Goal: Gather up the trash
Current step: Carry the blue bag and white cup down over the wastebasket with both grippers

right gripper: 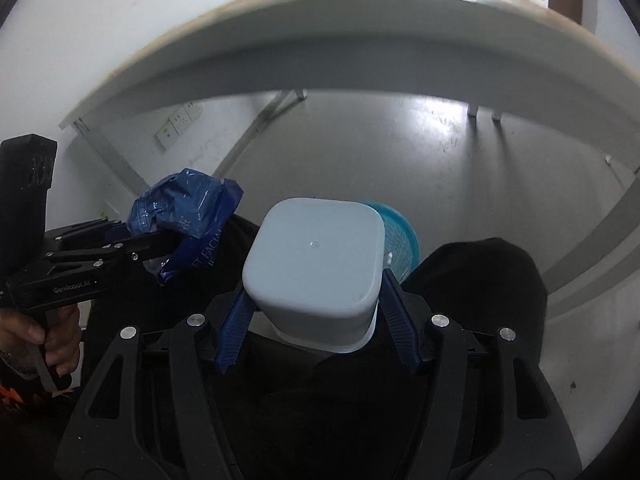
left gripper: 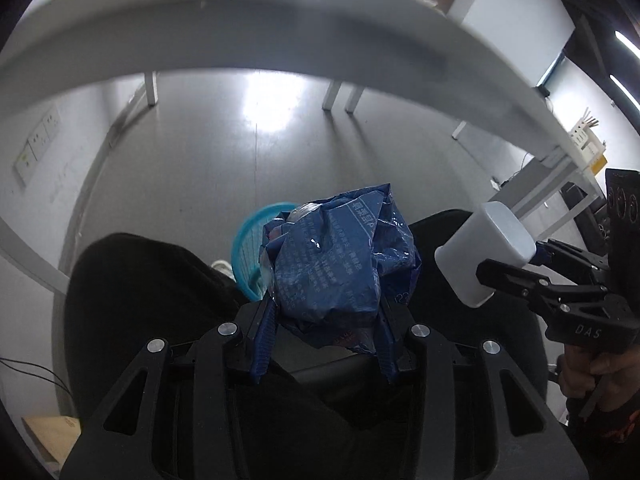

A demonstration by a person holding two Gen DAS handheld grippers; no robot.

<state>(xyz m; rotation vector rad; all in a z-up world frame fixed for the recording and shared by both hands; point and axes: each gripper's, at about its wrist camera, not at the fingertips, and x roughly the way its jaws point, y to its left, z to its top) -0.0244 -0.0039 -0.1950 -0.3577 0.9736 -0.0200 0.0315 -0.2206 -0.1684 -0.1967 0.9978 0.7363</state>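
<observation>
1. The left gripper [left gripper: 326, 316] pinches a crumpled blue plastic wrapper [left gripper: 336, 256] between its blue-padded fingers [left gripper: 264, 340], below the near edge of a white table [left gripper: 240, 28].
2. White print covers the wrapper; in the right wrist view the words "FACIAL" can be read on it, the rest too small or creased to make out.
3. The right gripper [right gripper: 316, 320] clamps a white square-bottomed plastic container [right gripper: 316, 256], its flat base facing the camera.
4. The left gripper's body reads "GenRobot.AI" in the right wrist view; the right gripper's body reads "DAS" in the left wrist view.
5. A teal mesh wastebasket [left gripper: 250, 240] stands on the grey floor [left gripper: 200, 160] under the table, between the person's black-clad knees [left gripper: 152, 280], partly hidden behind both held items.
6. Wall sockets [left gripper: 38, 140] sit on the white wall at left.
</observation>
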